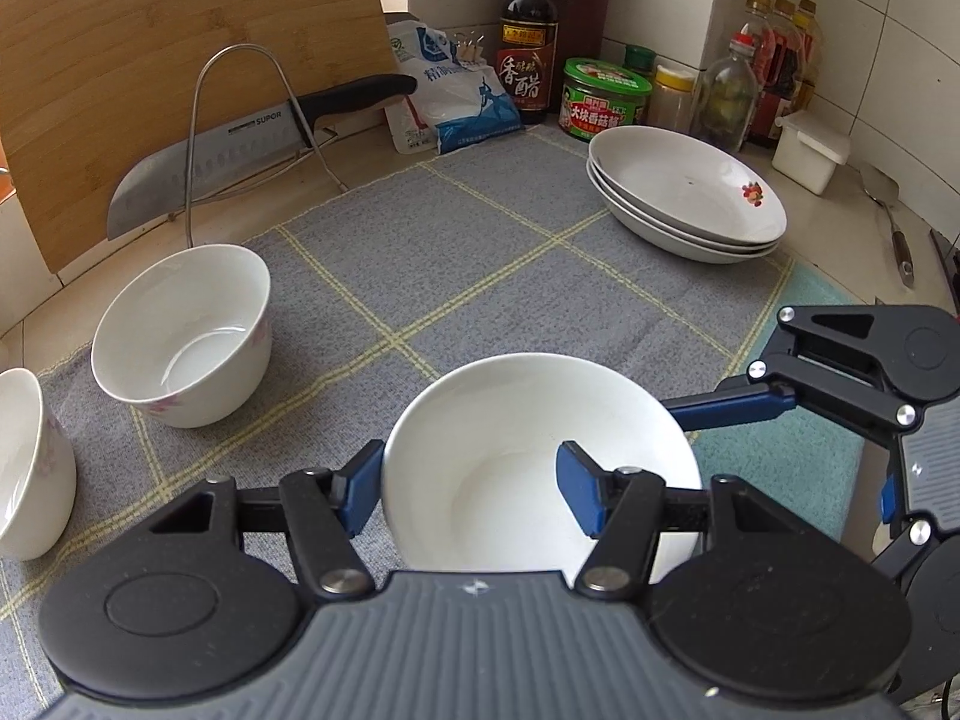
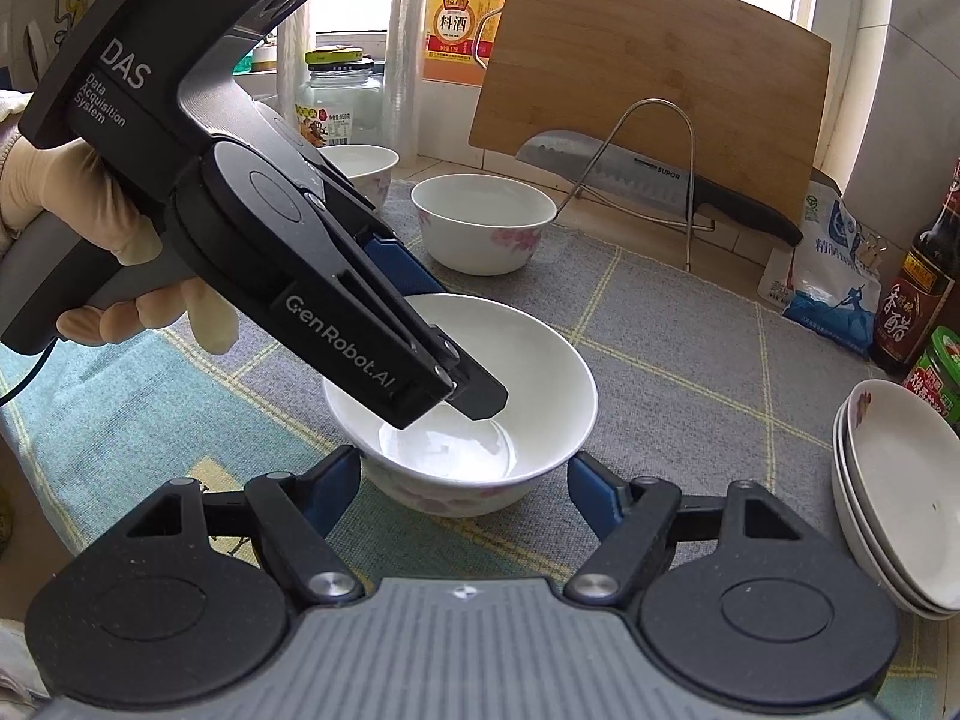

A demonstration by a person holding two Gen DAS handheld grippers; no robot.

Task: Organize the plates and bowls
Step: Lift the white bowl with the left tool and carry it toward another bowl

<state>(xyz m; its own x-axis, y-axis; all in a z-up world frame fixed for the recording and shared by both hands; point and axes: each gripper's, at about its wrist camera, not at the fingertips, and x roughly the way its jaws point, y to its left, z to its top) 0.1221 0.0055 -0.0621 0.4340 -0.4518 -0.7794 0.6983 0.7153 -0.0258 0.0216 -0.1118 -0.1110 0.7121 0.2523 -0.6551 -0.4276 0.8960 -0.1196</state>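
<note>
Two empty bowls (image 1: 180, 336) stand at the left on the grey cloth (image 1: 480, 252) that covers the table (image 1: 828, 222). Mid-cloth, nearest the cameras, is a third bowl (image 1: 528, 420). The left tongs (image 1: 471, 495) are spread astride its wall, one finger outside and the other inside, clear of the wall. The right tongs (image 2: 465, 480) are closed on its lower sides, one finger each side. Far right, three stacked plates (image 1: 690, 192) sit at the cloth's edge, before the bottles (image 1: 528, 30).
</note>
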